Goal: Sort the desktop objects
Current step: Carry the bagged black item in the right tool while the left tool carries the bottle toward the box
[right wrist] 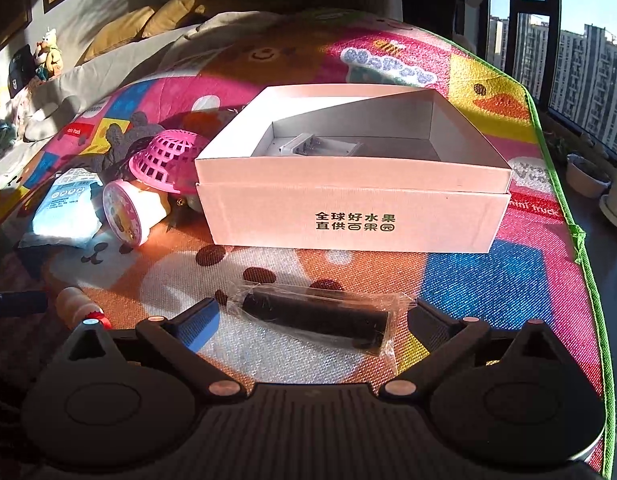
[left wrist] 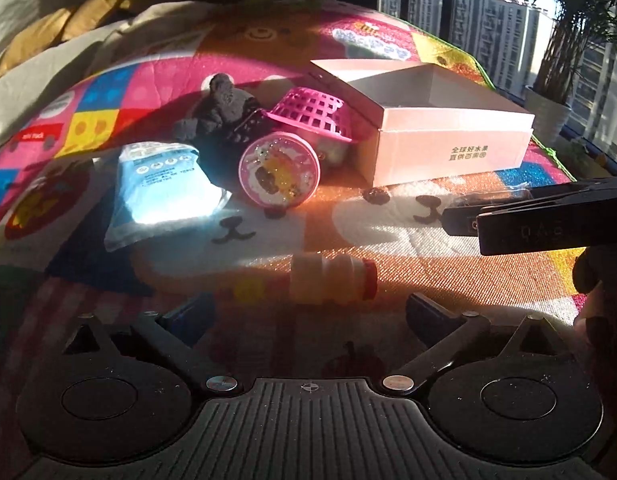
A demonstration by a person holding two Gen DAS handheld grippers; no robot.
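Note:
A pink cardboard box (right wrist: 348,216) stands open on a colourful play mat; a small clear plastic item (right wrist: 320,145) lies inside. The box also shows in the left wrist view (left wrist: 448,152). My right gripper (right wrist: 312,320) is open, its fingers either side of a black cylinder in clear wrap (right wrist: 316,318) lying on the mat. My left gripper (left wrist: 308,312) is open just behind a small yoghurt bottle with a red cap (left wrist: 332,278). Further left lie a round pink tin (left wrist: 279,171), an overturned pink basket (left wrist: 312,112), a black plush toy (left wrist: 220,112) and a blue-white packet (left wrist: 160,192).
The mat (right wrist: 488,280) ends at a green edge (right wrist: 576,236) on the right, with plant pots (right wrist: 588,180) and a window beyond. Cushions (right wrist: 144,24) and bedding lie at the back left. The right gripper's fingers (left wrist: 548,220) reach in at the right of the left wrist view.

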